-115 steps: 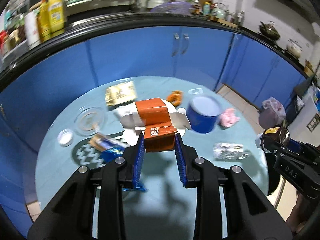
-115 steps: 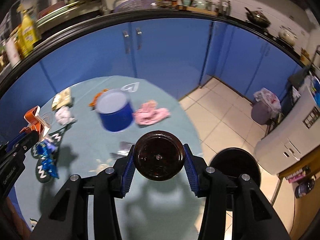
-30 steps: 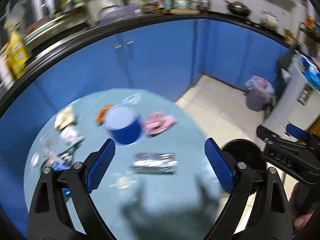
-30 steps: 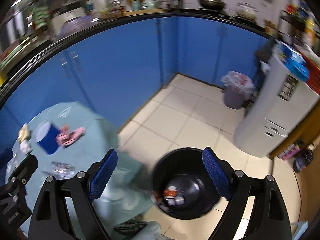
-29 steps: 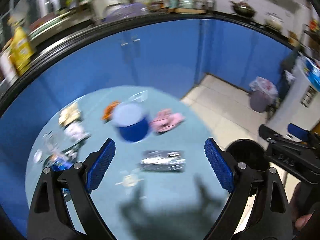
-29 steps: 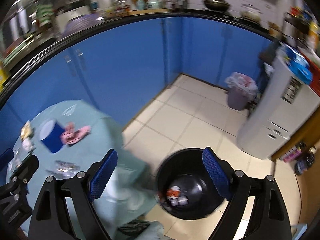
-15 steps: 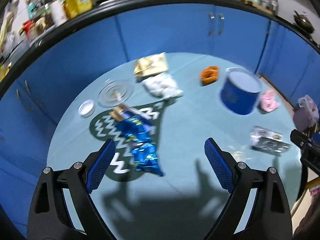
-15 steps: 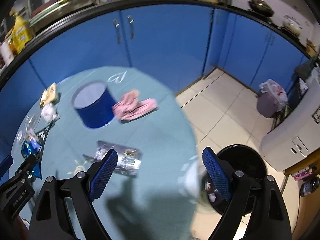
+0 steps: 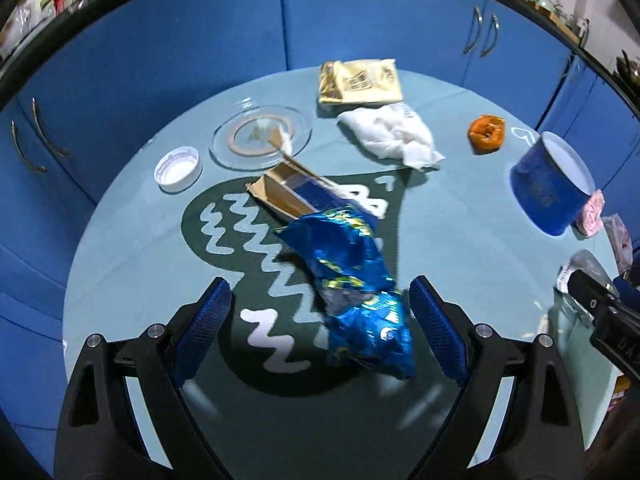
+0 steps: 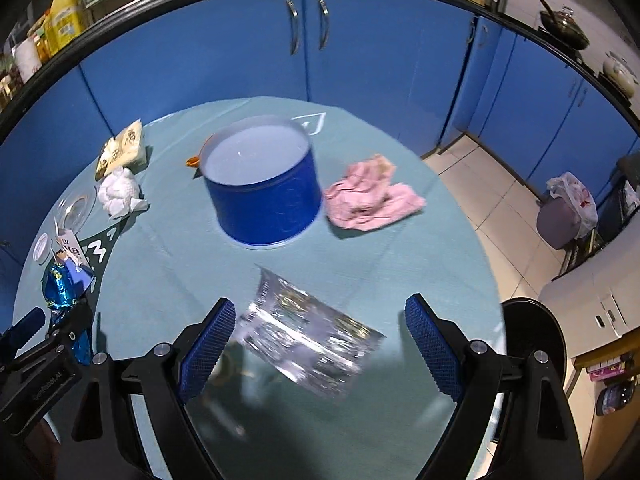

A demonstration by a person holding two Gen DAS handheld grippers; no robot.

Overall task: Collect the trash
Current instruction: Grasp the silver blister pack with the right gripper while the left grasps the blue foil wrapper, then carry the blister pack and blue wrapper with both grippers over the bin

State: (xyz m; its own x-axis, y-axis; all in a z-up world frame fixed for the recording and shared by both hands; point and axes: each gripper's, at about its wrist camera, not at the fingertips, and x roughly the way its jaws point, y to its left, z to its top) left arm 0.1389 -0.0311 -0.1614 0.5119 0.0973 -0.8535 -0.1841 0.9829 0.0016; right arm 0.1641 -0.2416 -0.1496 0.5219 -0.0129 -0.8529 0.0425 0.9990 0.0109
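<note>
Left gripper wide, empty, above crumpled shiny blue foil wrapper; right gripper wide, empty, over crinkled silver foil packet.

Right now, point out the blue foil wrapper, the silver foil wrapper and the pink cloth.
blue foil wrapper (image 9: pixel 352 280): left wrist view, crumpled middle.
silver foil wrapper (image 10: pixel 308 340): right wrist view, centre of the flat foil.
pink cloth (image 10: pixel 370 197): right wrist view, middle of the bunched folds.
</note>
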